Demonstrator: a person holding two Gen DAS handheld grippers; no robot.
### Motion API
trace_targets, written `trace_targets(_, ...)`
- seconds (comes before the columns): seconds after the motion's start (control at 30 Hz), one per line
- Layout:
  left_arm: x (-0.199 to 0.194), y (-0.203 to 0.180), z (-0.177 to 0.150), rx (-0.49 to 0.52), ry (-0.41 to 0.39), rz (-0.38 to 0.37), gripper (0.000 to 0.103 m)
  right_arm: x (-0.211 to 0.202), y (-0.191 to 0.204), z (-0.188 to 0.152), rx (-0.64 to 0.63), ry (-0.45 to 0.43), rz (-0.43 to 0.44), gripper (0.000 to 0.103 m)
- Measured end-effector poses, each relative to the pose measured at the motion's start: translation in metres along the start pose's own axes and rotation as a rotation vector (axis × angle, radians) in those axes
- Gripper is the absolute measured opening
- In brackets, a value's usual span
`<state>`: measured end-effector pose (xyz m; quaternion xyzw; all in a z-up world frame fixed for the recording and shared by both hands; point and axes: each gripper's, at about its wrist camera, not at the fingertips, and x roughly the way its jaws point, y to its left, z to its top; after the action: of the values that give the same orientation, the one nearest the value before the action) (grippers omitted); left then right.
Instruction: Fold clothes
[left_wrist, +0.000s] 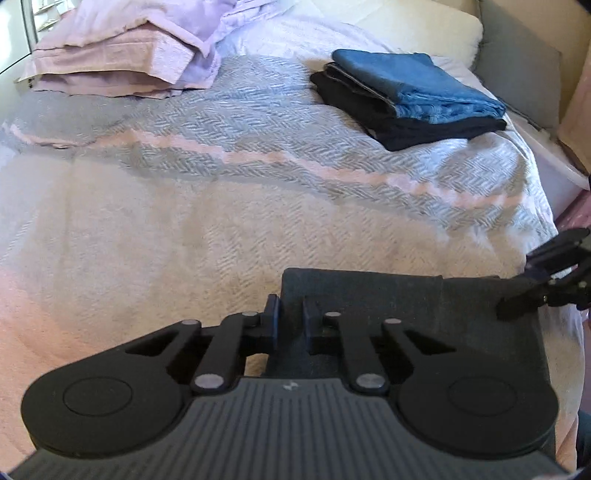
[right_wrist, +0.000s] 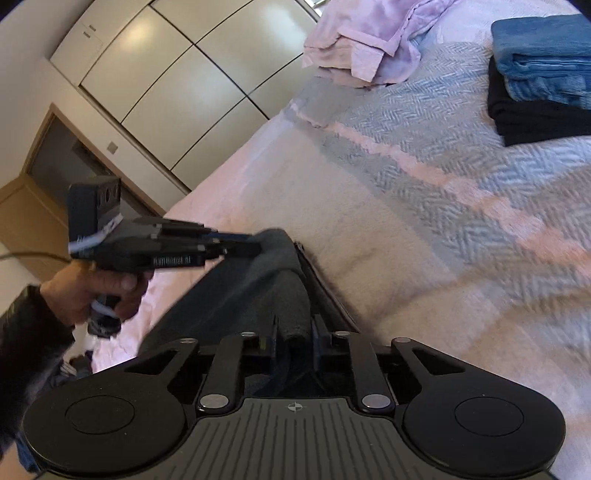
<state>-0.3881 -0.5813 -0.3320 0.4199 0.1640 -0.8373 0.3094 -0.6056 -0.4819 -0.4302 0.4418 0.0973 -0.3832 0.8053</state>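
Over the near edge of the bed (left_wrist: 184, 229), your left wrist view shows the left gripper (left_wrist: 290, 317) with its fingers (left_wrist: 272, 314) drawn close on the corner of a dark grey garment (left_wrist: 406, 310), which hangs stretched flat between both tools. Your right gripper (left_wrist: 517, 301) pinches the opposite corner at the far right of this view. Farther up the bed, a folded stack (left_wrist: 410, 96) of blue denim on black cloth looks finished, while a loose lilac pile (left_wrist: 122, 48) sits well apart and seems still to be folded.

From your right wrist view, the right gripper's fingers (right_wrist: 275, 332) are nearly together with a bunched fold of the dark grey garment between them. Your left hand (right_wrist: 99, 291) holds the left gripper level, its tips clamped on the other corner. The bed beneath is bare where the garment would land. You are partway through: one stack done, this piece in hand, the pile waiting.
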Motion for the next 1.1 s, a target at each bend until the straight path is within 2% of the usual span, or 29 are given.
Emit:
trace_targets(0.17,0.011,-0.005,0.000,0.005,-0.003,0.030,0.012,-0.006,-0.007,-0.012,0.060,-0.018,-0.012,0.014)
trace_targets(0.3,-0.001,-0.003,0.000,-0.028,-0.019,0.053,0.016,-0.019,-0.002,-0.015,0.034,-0.019,-0.039,0.014)
trace_targets(0.37,-0.015,-0.007,-0.003,-0.015,-0.022,0.095,0.020,-0.024,-0.001,-0.013,0.036,-0.011,-0.047,0.015)
trace_targets(0.43,-0.031,-0.012,-0.007,-0.002,-0.025,0.137,0.020,-0.032,0.014,-0.010,-0.033,-0.019,-0.084,0.017)
trace_targets(0.53,-0.074,-0.020,-0.030,0.013,-0.043,0.186,0.023,-0.048,0.056,-0.016,-0.268,-0.074,-0.185,0.033)
trace_targets(0.6,-0.107,-0.028,-0.057,0.013,-0.055,0.204,0.025,-0.057,0.079,-0.025,-0.355,-0.085,-0.167,0.037)
trace_targets(0.63,-0.120,-0.032,-0.072,0.009,-0.054,0.201,0.026,-0.057,0.089,-0.030,-0.364,-0.070,-0.124,0.037)
trace_targets(0.7,-0.139,-0.042,-0.103,0.021,-0.033,0.203,0.026,-0.051,0.108,-0.040,-0.377,-0.026,-0.028,0.037)
trace_targets(0.8,-0.151,-0.053,-0.145,0.038,0.015,0.201,0.026,-0.021,0.148,-0.058,-0.456,0.091,0.087,0.037)
trace_targets(0.9,-0.148,-0.056,-0.177,0.050,0.052,0.211,0.026,0.020,0.187,-0.074,-0.541,0.248,0.173,0.037)
trace_targets(0.97,-0.142,-0.051,-0.189,0.037,0.048,0.209,0.027,0.050,0.210,-0.086,-0.607,0.338,0.194,0.037)
trace_targets(1.1,-0.129,-0.041,-0.200,0.015,0.009,0.187,0.028,0.088,0.228,-0.107,-0.706,0.481,0.086,0.037)
